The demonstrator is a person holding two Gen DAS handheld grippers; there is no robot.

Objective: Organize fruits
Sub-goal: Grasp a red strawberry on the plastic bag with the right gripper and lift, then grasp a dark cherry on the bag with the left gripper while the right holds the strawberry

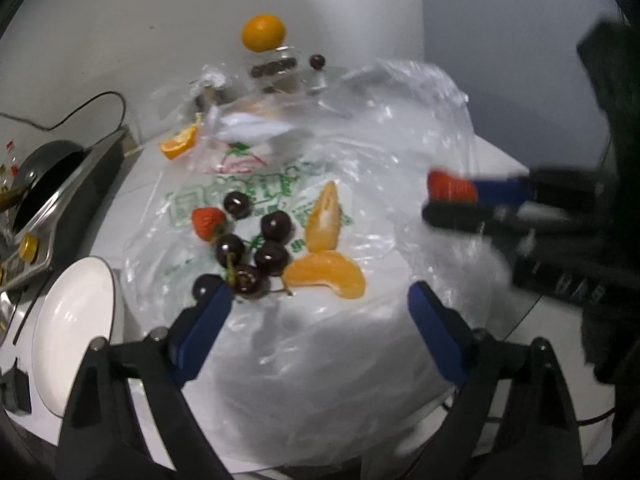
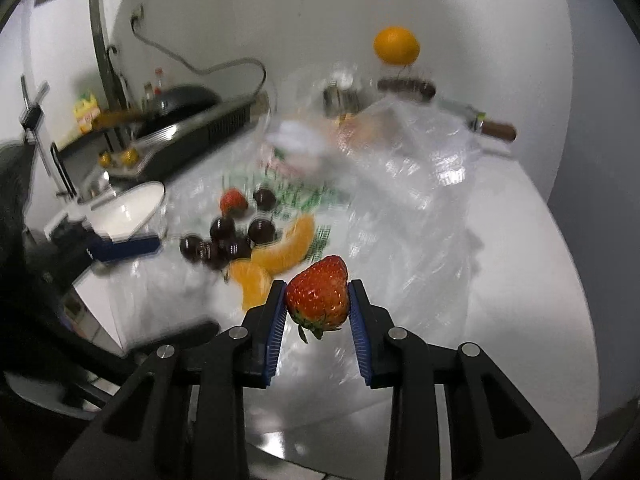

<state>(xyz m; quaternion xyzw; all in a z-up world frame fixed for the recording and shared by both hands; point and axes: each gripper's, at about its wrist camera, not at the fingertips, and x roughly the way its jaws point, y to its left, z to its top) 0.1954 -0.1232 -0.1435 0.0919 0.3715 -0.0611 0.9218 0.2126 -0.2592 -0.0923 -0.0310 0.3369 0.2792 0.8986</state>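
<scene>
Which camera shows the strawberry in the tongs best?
The right wrist view: the held strawberry is big and sharp between the right tongs, seeds and leaves clear. The left wrist view shows it small, blurred and partly hidden.

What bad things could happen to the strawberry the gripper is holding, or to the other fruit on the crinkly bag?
1. The right gripper pinches a soft strawberry from both sides in the air; a tighter squeeze might bruise it, a looser one might drop it.
2. The cherries and orange segments lie loose on a crumpled plastic bag; if the open left gripper snags the bag, they could roll.
</scene>
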